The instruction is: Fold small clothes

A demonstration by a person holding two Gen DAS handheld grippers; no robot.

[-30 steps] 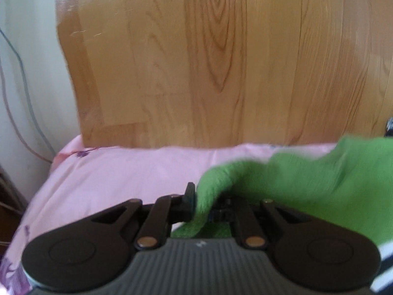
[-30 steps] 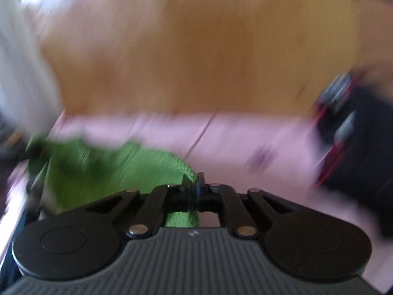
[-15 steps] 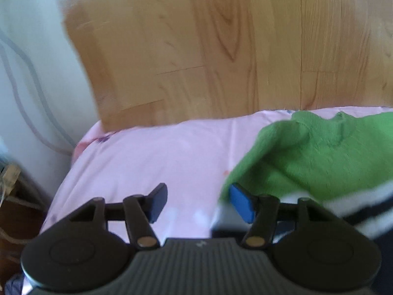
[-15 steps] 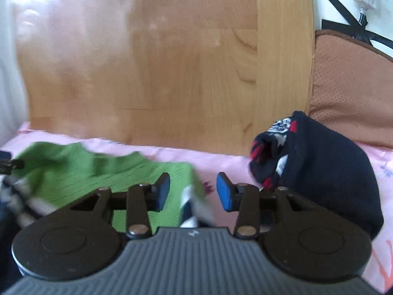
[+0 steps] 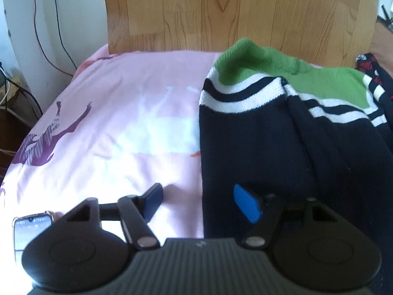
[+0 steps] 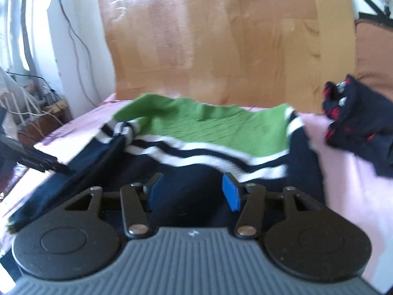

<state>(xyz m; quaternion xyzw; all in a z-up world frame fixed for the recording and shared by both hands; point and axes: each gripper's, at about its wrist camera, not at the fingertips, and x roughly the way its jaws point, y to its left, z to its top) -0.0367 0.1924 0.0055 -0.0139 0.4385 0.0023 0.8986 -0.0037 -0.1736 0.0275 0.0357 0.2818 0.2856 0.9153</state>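
- Left wrist view: no readable writing is seen. The left gripper (image 5: 197, 202), jaws just closing a little yet parted and empty, straddles the sweater (image 5: 267, 132)'s left edge; bare pink sheet (image 5: 118, 123) lies leftward, phone (image 5: 30, 231) at the near edge.
- Right wrist view: the right gripper (image 6: 190, 191), jaws just widening and empty, hangs over the sweater (image 6: 211, 127) spread toward the headboard (image 6: 221, 36); a dark garment (image 6: 358, 120) sits at the right edge.

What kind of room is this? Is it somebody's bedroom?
Probably a bedroom. A pink printed bedsheet covers a bed with a wooden headboard behind it, and a green and navy striped sweater lies spread on top.
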